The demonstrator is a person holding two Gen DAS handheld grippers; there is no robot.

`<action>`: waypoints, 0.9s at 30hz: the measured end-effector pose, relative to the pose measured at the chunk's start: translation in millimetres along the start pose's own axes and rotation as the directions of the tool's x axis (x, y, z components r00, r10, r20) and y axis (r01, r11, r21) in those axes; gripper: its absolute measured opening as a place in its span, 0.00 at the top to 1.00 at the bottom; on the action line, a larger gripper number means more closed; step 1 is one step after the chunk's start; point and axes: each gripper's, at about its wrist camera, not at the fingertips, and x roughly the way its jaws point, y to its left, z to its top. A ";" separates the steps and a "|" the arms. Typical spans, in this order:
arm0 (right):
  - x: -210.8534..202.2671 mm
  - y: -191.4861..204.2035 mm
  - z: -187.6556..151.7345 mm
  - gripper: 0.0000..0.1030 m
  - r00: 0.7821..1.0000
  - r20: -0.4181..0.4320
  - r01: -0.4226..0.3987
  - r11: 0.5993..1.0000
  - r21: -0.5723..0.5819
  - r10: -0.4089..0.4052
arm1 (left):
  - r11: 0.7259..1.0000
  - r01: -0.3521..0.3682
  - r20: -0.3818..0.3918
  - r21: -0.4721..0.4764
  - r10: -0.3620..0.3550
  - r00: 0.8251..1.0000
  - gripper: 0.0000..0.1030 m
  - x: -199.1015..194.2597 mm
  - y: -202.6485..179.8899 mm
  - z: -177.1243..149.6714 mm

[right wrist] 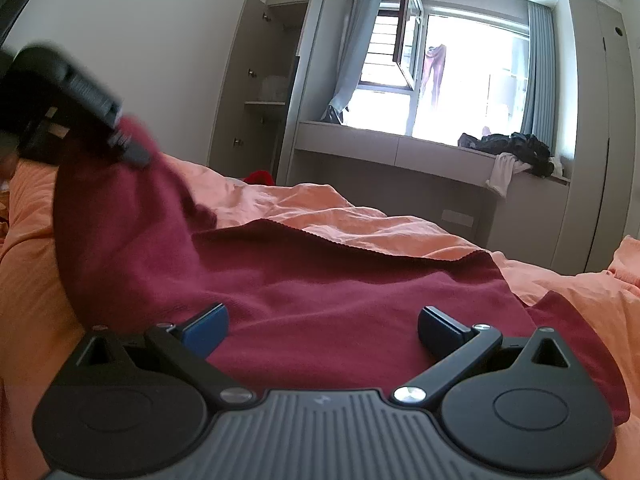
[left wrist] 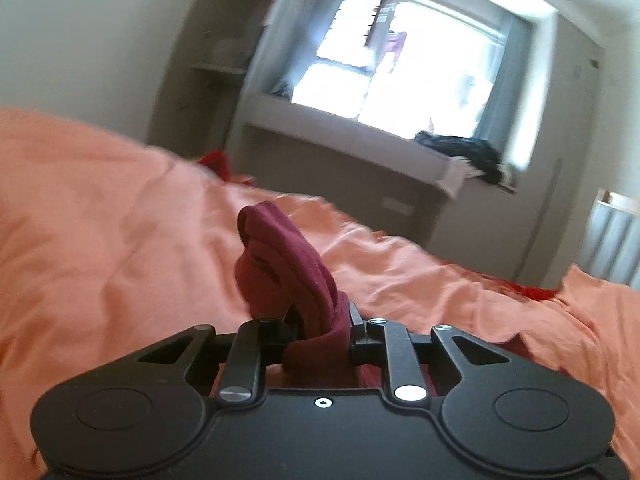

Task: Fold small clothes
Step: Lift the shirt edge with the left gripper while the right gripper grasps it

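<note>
a: what's my left gripper [left wrist: 316,320] doing?

b: it's pinching a bunched edge of the dark red garment [right wrist: 320,300]. the cloth is squeezed between the fingers and stands up in a crumpled fold just ahead of them. from the right wrist camera i see the left gripper raised at the far left, with that corner of the garment lifted off the bed [right wrist: 360,220].

a: and my right gripper [right wrist: 320,330]?

b: spread wide, blue pads apart, holding nothing. it hovers low over the near part of the garment, which lies flat under and ahead of it. i can't tell if the pads touch the cloth.

a: so where does the garment lie overall?

b: on the orange bed cover, spread mostly flat in front of the right gripper, its far edge running across the view from left to right. from that flat part it rises up and to the left into the left gripper's grip.

a: which side matters next?

b: i judge the fold turns on the lifted left corner: it has to travel to the right, across the flat part. the right gripper is nearer the flat cloth and could pin it or take the near edge.

a: anything else around?

b: a pile of dark clothes [right wrist: 516,148] on the window ledge [right wrist: 360,140], well apart.
</note>
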 end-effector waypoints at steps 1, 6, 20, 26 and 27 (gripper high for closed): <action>-0.7 -1.6 1.1 0.00 1.000 -0.005 -0.007 1.000 -0.003 0.007 | 1.000 0.021 0.005 0.019 -0.021 1.000 0.79 0.4 -7.5 4.3; -7.6 -25.1 13.0 0.00 0.999 -0.024 -0.032 0.999 0.037 0.033 | 0.985 0.127 0.021 0.114 -0.130 0.991 0.80 1.8 -52.6 25.6; -39.0 -181.0 27.9 0.00 0.979 -0.071 0.203 0.923 0.326 -0.190 | 0.812 0.366 -0.163 0.454 -0.328 0.930 0.80 5.8 -187.2 -59.7; -53.4 -227.7 12.5 0.00 0.990 -0.072 0.139 0.854 0.500 -0.120 | 0.702 0.316 -0.160 0.638 -0.281 0.946 0.76 -3.2 -205.8 -120.8; -54.3 -233.5 9.2 0.00 0.994 -0.067 0.112 0.838 0.535 -0.090 | 0.695 0.310 -0.158 0.649 -0.275 0.948 0.74 -2.8 -206.7 -126.2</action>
